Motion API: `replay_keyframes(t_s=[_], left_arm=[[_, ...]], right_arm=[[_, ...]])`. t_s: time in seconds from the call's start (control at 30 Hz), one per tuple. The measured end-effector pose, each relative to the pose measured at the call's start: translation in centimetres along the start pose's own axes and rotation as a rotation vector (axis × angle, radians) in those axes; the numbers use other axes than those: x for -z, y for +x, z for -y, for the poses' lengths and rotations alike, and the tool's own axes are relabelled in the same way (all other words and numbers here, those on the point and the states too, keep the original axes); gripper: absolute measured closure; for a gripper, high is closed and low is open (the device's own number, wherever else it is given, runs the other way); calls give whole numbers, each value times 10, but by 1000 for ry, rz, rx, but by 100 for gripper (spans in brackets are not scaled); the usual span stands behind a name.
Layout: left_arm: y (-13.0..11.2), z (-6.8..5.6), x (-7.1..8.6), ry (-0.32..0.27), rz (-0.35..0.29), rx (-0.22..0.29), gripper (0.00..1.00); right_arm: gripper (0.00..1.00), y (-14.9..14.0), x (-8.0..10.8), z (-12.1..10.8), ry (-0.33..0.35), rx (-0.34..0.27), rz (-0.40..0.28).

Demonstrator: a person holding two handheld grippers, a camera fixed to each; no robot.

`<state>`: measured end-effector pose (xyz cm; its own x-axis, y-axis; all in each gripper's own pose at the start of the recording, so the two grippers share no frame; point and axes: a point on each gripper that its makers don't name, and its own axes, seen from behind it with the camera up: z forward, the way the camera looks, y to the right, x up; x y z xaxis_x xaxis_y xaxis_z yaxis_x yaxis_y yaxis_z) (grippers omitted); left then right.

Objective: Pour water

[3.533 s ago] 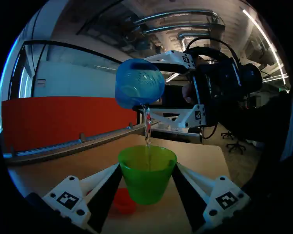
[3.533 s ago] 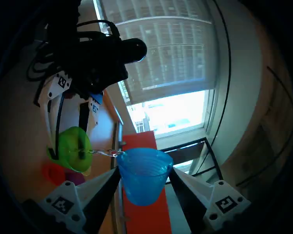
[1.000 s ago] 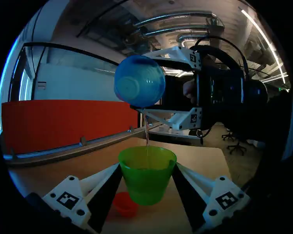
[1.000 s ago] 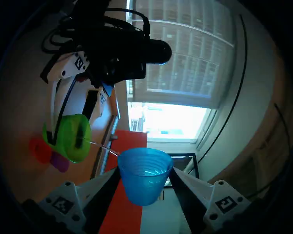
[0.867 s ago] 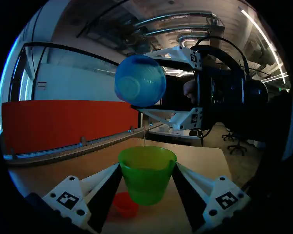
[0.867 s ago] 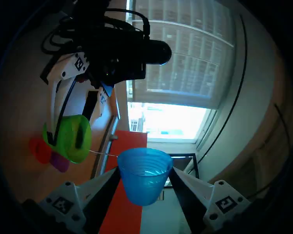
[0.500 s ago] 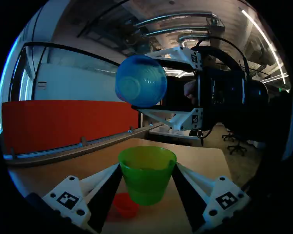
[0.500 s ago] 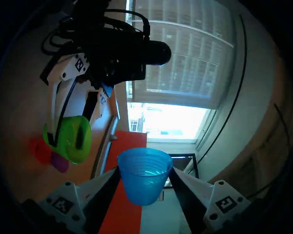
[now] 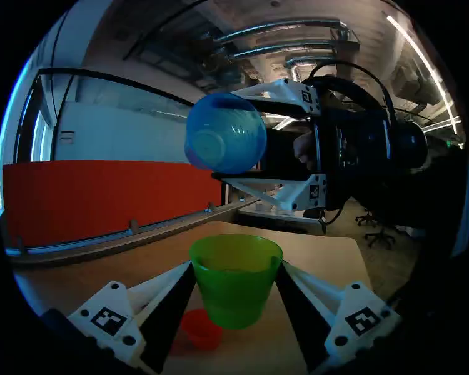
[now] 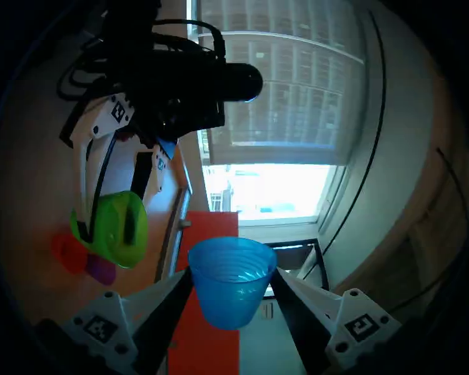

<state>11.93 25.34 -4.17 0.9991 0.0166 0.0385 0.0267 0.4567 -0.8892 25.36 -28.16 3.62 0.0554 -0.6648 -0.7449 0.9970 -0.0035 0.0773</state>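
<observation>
Green cup (image 9: 236, 287): upright, pinched btw the two fingers of the L gripper (image 9: 236, 269), one finger on each side wall. Darker band low inside, looks like liquid. Base is down at table (image 9: 325, 250) level; can't tell if it rests on it.
Blue cup (image 9: 228, 125): up in the air, right above the green cup and well apart from it. Tipped over on its side, bottom turned toward the L gripper view's camera.
R gripper (image 9: 224, 139): clamped on the blue cup, one finger above it and one below. A hand (image 9: 302, 147) shows behind the fingers, by the black body w/ cables.
Right gripper view: blue cup (image 10: 231, 290) sits btw the R gripper's (image 10: 231, 275) own fingers, mouth toward the camera, ribbed inside. Can't tell if any water is in it.
L gripper, far off (image 10: 109, 236): seen at left in the right gripper view, its fingers closed on the green cup (image 10: 119, 228).
Red cap (image 9: 200, 328): small, on the table just beside the green cup's base. In the right gripper view (image 10: 69, 253) it lies next to a small purple thing (image 10: 100, 269).
Orange panel (image 9: 109, 194): runs along the far edge of the table.
Window (image 10: 272, 187): bright, behind the blue cup in the right gripper view.
</observation>
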Motion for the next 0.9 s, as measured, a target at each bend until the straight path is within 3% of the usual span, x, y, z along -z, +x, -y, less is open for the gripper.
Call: replay_keyframes(t_s=[0.2,0.57,0.9], left_arm=[[2,1,2,4,-3,-3,15],[4,3,4,12,-2,-6,15],[5,4,4,16,1,-10,15]], right_arm=[[10,1,5,1,0,-123,-12],[10,6,14,10,23,-436,-33],[10,4,19,12,21,-680,-41]])
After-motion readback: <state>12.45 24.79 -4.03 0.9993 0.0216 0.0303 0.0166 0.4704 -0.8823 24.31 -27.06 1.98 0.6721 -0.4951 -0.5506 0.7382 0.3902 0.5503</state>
